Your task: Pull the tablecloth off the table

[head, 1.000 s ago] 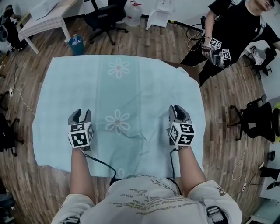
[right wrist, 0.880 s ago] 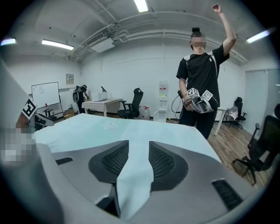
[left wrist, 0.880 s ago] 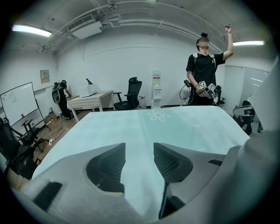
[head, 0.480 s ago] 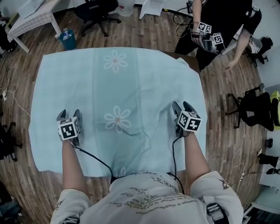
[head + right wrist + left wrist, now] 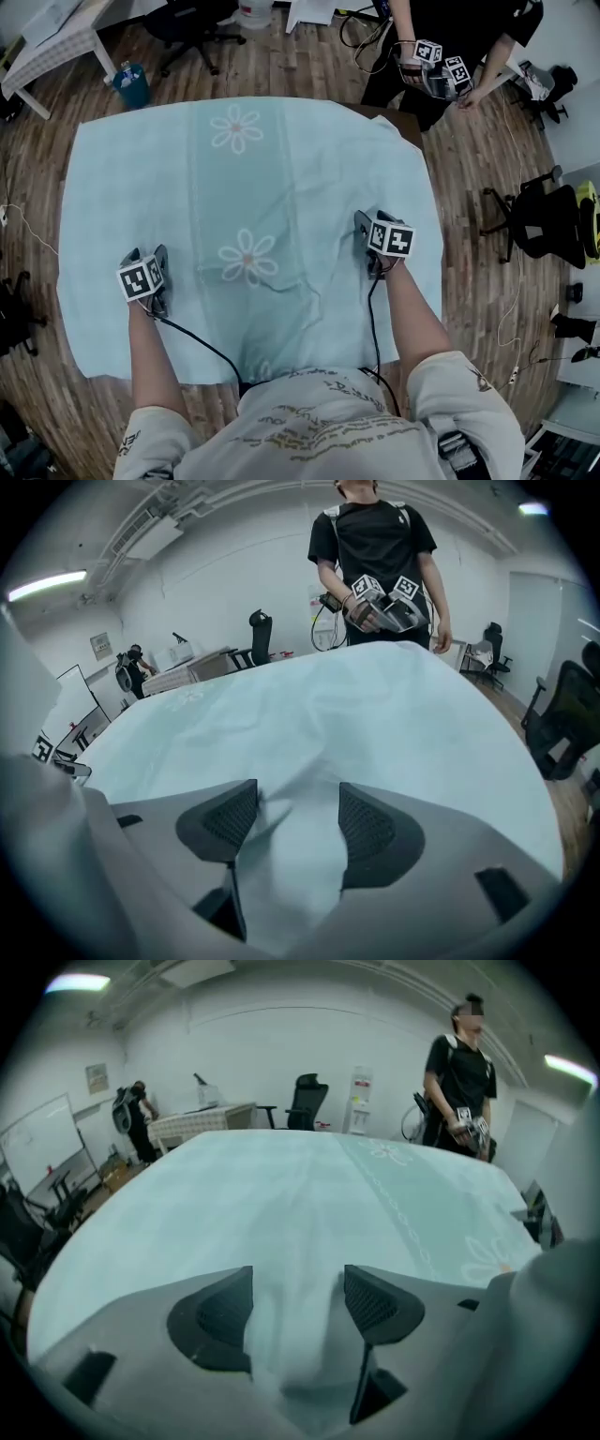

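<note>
Folds of the tablecloth [image 5: 281, 178] are straddled, ungripped, by the left hand-held gripper [image 5: 298, 1302] and the right hand-held gripper [image 5: 286, 822], whose jaws have just been opening wide. Spread ahead over the desk [image 5: 403, 125], it could be left behind if a pull is made before closing.

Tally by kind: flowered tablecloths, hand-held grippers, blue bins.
Flowered tablecloth: 1
Grippers: 4 (left gripper and right gripper, jaws just opened, cloth folds between them; plus the standing person's grippers, 2)
Blue bin: 1
Total: 6
</note>
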Motion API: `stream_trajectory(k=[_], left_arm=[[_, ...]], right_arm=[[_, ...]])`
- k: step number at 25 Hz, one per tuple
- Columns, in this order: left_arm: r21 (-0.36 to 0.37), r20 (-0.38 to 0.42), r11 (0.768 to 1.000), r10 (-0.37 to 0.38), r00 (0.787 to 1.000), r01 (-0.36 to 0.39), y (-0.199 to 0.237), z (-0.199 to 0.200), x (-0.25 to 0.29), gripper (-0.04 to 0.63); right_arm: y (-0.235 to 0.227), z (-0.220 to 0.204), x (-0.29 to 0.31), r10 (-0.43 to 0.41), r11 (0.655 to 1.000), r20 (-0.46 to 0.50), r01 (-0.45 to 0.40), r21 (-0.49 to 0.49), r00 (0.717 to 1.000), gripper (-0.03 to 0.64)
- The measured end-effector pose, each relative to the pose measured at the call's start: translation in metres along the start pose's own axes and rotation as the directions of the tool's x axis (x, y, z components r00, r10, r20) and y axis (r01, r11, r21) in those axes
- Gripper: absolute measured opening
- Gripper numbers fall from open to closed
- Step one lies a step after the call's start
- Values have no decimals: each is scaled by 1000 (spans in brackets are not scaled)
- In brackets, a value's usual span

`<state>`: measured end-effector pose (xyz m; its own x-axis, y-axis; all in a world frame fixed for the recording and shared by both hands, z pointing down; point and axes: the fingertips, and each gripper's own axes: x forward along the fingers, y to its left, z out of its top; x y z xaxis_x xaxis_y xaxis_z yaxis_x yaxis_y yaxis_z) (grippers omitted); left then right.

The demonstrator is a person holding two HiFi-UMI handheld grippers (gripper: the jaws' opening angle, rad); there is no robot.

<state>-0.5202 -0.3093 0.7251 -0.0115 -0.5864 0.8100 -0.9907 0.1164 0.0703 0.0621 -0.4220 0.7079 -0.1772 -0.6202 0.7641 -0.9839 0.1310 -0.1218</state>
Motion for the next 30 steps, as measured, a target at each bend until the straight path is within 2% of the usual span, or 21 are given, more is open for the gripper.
stream_trajectory(k=[2,6,9,13,15,17,18,19,22,26,30], left_arm=[[-57,22,998,-12,1000,13,1,-1,0,305],[-53,38,998,-17,999,19,1,1,1,305],[-54,29,998,-17,999,19,3,0,0,298],[-64,22,998,-15,1000,16,1,-1,-1,239],[-61,17,998,-21,1000,22,-4,-1,-1,188],[-41,2,999,-36,999,36,-12,0,0,89],[-22,-7,999,-35,999,35,-16,0,0,27],[2,-15,1000,-24,1000,24,-19,0,0,13],[62,-16,998,4,1000,-3,-23,-4,0,9],[49,-9,999,-21,1000,21,-27,-6,0,9],[58,7,998,-32,999,32,-28,-5,-4,8]], right_arm=[[-4,-3,4,-4,1000,-18,4,-2,1000,264],[-6,-3,6,-48,996,-54,44,-79,997,262],[-3,-4,7,-51,995,-77,45,-88,996,262],[-1,-7,7,-45,994,-101,35,-99,994,259],[5,-8,7,-27,992,-155,7,-128,987,178],[13,-9,7,-6,988,-211,-26,-150,977,52],[16,-9,7,0,987,-224,-36,-157,975,35],[17,-9,7,4,987,-227,-41,-157,974,28],[15,-13,7,3,991,-206,-30,-131,979,25],[11,-15,5,-19,990,-173,-6,-143,985,21],[14,-14,5,-15,987,-204,-17,-157,979,20]])
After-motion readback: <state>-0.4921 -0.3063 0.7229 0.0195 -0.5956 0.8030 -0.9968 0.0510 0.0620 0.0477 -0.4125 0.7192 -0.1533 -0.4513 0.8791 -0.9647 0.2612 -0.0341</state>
